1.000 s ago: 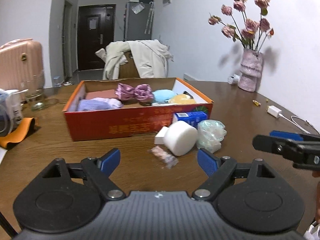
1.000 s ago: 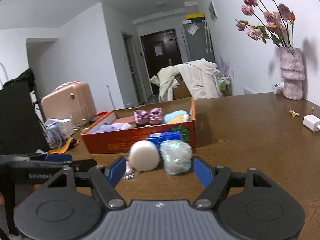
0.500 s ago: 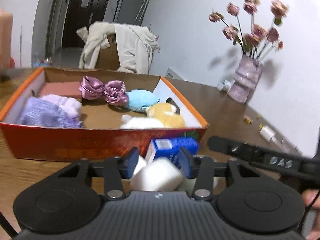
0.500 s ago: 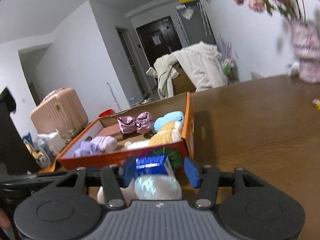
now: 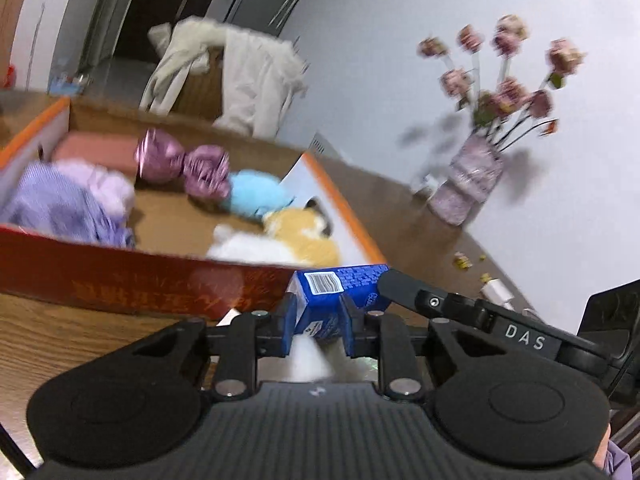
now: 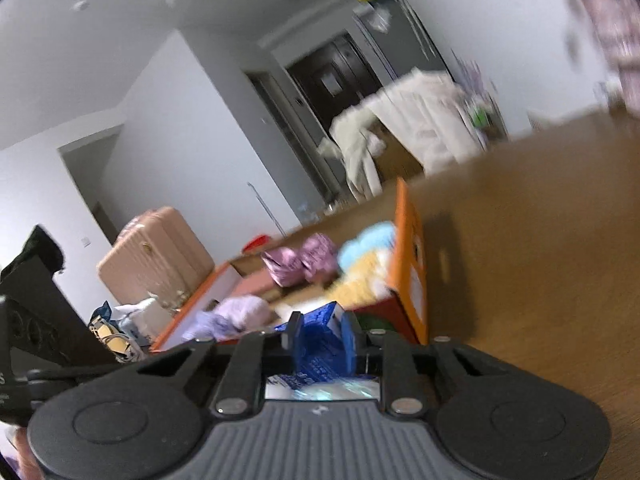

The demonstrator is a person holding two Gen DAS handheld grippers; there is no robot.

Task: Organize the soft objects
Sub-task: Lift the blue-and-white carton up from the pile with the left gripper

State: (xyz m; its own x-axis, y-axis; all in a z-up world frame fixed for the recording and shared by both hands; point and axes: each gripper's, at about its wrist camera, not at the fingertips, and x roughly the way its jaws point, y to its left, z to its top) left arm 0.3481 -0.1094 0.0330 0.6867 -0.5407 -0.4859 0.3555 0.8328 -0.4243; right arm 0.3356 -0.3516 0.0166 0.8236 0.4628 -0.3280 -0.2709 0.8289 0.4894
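Left gripper [image 5: 316, 330], angled slightly down toward the desk [image 5: 80, 340], has just been closing and now pinches the white foam roll [image 5: 310, 362] beside the red box [image 5: 120, 276]. Right gripper [image 6: 322, 338], rolled and low over the desk, has likewise been closing and squeezes the clear-wrapped bundle [image 6: 332, 390]. A blue carton [image 5: 340, 290] stands just beyond both.
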